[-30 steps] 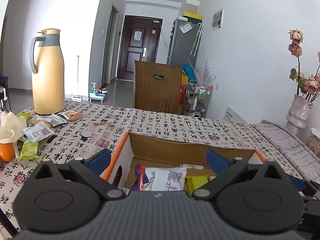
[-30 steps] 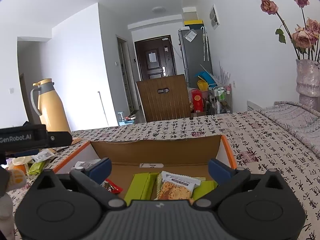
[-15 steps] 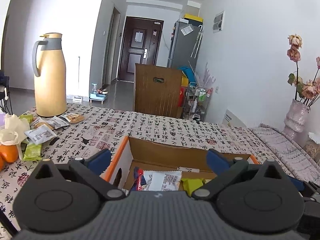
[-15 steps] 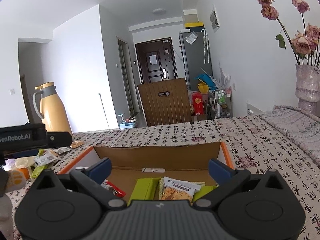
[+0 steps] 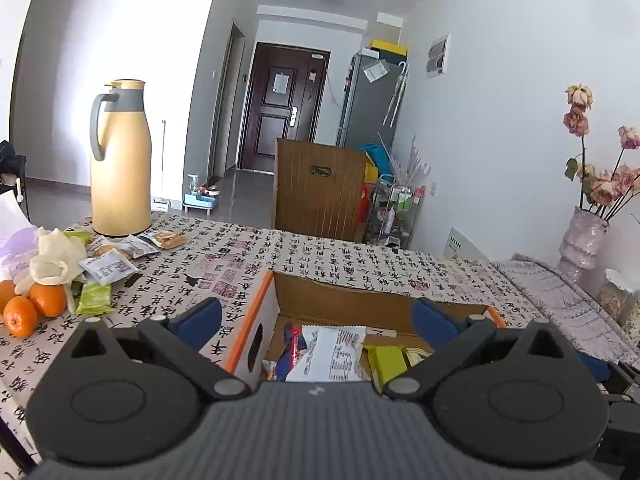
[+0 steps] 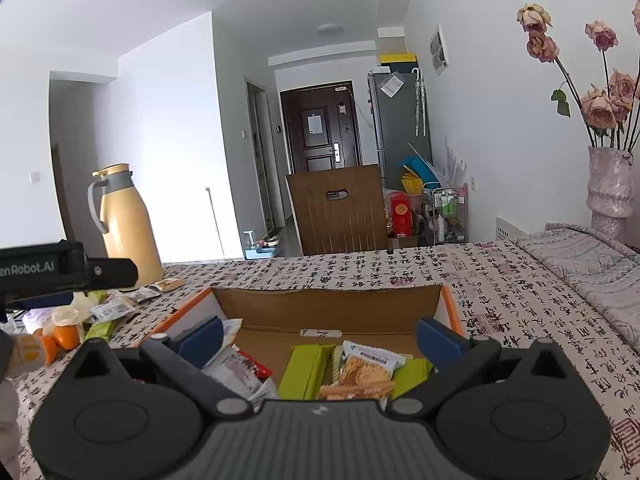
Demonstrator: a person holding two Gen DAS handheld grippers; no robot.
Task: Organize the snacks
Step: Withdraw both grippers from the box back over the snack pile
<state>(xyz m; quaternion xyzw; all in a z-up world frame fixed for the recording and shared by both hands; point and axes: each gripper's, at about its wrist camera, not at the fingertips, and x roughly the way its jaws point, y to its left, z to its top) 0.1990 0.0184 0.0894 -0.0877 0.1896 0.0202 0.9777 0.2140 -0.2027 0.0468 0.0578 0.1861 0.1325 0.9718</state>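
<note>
**Colleague:** How far along are you?

**Me:** Partway, I'd judge. The cardboard box (image 6: pixel 328 308) already holds several packets: green bars (image 6: pixel 306 366), a cracker packet (image 6: pixel 362 370) with a crinkled clear window, and a white-and-red wrapper (image 6: pixel 236 368) against the box's left wall. Through the left camera I also see a white printed sachet (image 5: pixel 332 354) lying flat in the box.

**Colleague:** What's left?

**Me:** A loose heap of snack packets (image 5: pixel 110 266) lies on the table (image 5: pixel 320 260), well to the left of the box, near the foot of the tall yellow thermos (image 5: pixel 120 160). One green packet (image 5: pixel 95 298) lies just beside the oranges (image 5: pixel 34 306). Those packets still need boxing, I think.

**Colleague:** And your tools?

**Me:** The left hand-held gripper (image 5: pixel 316 314) is spread wide with nothing between its blue pads; it hovers at the box's near left corner. The right hand-held gripper (image 6: pixel 320 334) is likewise spread and empty, over the box's near edge.

**Colleague:** Handling notes?

**Me:** The box is stiff brown corrugated board, orange-edged, with an oval hand-hole. The packets are thin and slippery-looking. Something pale and crumpled (image 5: pixel 50 258) sits on the heap; possibly a glove, but I can't say.
</note>
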